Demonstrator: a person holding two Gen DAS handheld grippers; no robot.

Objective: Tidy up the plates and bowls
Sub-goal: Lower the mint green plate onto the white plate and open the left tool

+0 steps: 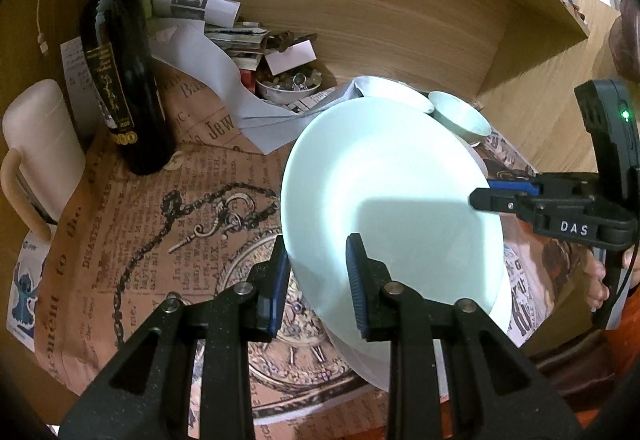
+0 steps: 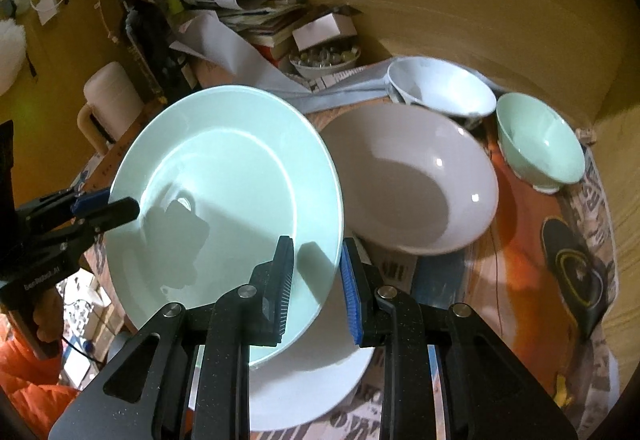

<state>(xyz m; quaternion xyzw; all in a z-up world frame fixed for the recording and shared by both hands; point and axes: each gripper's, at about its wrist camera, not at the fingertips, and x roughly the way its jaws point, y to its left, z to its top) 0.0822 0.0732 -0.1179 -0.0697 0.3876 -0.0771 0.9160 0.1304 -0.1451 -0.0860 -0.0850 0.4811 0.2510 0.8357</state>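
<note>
A pale green plate [image 1: 384, 192] hangs tilted above the newspaper-covered table, held by both grippers at opposite rims. My left gripper [image 1: 318, 252] is shut on its near-left rim, and in the right wrist view the left gripper [image 2: 116, 204] bites the far-left edge. My right gripper [image 2: 316, 252] is shut on the green plate [image 2: 224, 176] at its right rim; from the left wrist the right gripper [image 1: 486, 192] shows at the plate's right edge. A white plate [image 2: 312, 380] lies flat on the table beneath it. To the right sit a deep white dish [image 2: 408, 176], a white bowl [image 2: 440, 88] and a green bowl [image 2: 540, 144].
A dark wine bottle [image 1: 120, 80] and a cream mug [image 1: 40, 136] stand at the left. A small bowl of trinkets [image 1: 288, 84] and a pile of papers [image 1: 208, 40] crowd the back against the wooden wall. A person's hand [image 1: 600, 280] grips the right tool.
</note>
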